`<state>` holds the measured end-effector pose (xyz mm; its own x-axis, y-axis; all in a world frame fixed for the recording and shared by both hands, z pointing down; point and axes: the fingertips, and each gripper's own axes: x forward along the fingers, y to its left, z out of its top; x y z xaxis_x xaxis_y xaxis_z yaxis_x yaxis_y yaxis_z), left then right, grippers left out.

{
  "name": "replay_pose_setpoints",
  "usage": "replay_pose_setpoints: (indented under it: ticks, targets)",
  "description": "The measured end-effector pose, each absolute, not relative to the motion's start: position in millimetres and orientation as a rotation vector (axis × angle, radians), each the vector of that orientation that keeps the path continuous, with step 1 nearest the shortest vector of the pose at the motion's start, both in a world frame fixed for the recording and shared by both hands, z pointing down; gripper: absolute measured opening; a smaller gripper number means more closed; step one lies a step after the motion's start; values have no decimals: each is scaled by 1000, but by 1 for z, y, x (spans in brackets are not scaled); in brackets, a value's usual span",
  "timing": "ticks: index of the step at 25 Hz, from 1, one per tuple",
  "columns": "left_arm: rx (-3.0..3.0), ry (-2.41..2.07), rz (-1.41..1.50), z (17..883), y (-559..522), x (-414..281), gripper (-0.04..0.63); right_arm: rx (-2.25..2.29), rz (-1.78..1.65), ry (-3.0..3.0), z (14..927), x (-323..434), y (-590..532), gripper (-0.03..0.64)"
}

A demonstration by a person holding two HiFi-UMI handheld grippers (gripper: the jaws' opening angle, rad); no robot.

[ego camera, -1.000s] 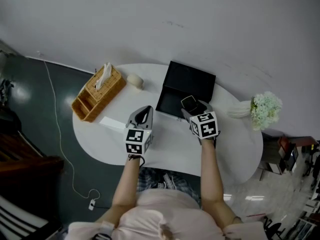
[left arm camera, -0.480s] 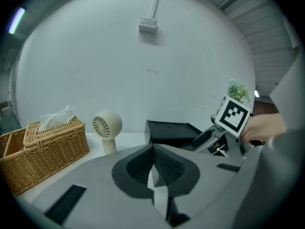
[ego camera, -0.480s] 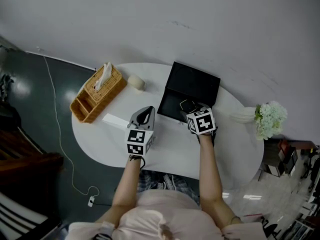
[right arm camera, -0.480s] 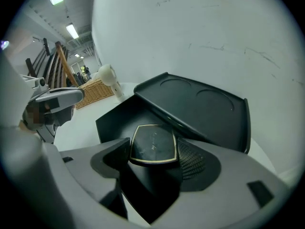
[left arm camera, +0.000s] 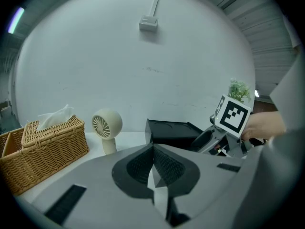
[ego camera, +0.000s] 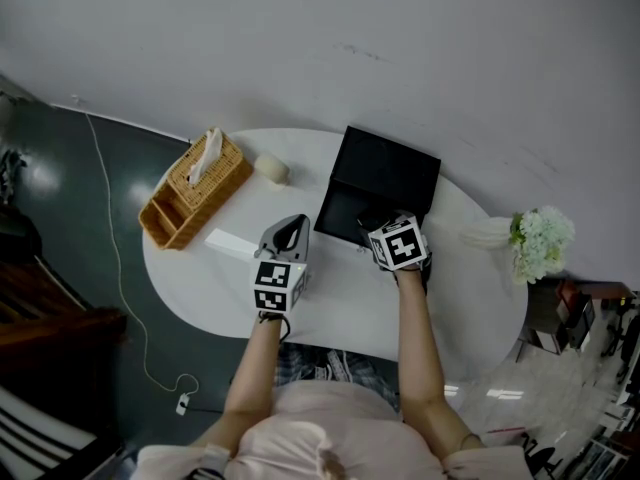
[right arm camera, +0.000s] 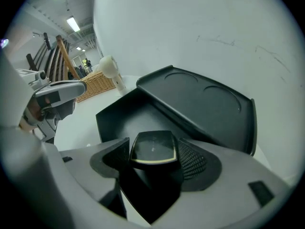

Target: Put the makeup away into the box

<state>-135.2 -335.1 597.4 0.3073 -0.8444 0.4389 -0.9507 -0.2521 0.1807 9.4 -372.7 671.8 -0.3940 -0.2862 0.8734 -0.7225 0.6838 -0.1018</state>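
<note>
On the head view I have both forearms stretched forward over the white table (ego camera: 335, 303). The left gripper (ego camera: 288, 232) lies low and close to level near the table's middle, and the right gripper (ego camera: 388, 224) is tipped steeply down at the near edge of the open black box (ego camera: 385, 168). Its marker cube (ego camera: 402, 244) covers the jaws from above, so I cannot make out from here what it carries. A wicker basket (ego camera: 195, 183) and a small fan (ego camera: 270, 166) stand to the left, with white flowers (ego camera: 540, 238) at the table's right end. On the left gripper view the two pads (left arm camera: 140, 166) are pressed together with nothing between them, and the gripper's own grey body blocks the lower half of the view. Beyond it I see the basket, the fan, the box's front wall, and the right gripper with the hand (left arm camera: 264, 125) behind it only partly showing. On the right gripper view the jaws are clamped on a black compact (right arm camera: 153, 147) with a pale gold rim, one pad against each side. It sits over the box's bottom tray, just in front of the raised lid (right arm camera: 205, 106). The compact's lower part is lost in shadow between the jaws, and I cannot tell whether it touches the tray.
</note>
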Motion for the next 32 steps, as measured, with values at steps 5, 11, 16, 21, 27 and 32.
replay_pose_setpoints:
  ticks: [5, 11, 16, 21, 27, 32]
  targets:
    - [2174, -1601, 350, 596, -334, -136, 25, 796, 588, -1993, 663, 9, -369, 456]
    - [2183, -1607, 346, 591, -330, -136, 25, 849, 596, -2010, 656, 12, -366, 491]
    - [2193, -1607, 342, 587, -328, -133, 25, 899, 594, -2079, 640, 15, -370, 491]
    - [2216, -1621, 333, 575, -326, -134, 25, 1064, 613, -2261, 600, 28, -371, 484]
    - [2257, -1668, 292, 541, -327, -137, 25, 1292, 479, -2455, 534, 62, -354, 307]
    - [2347, -1683, 235, 501, -325, -127, 25, 1472, 369, -2516, 493, 94, -330, 182]
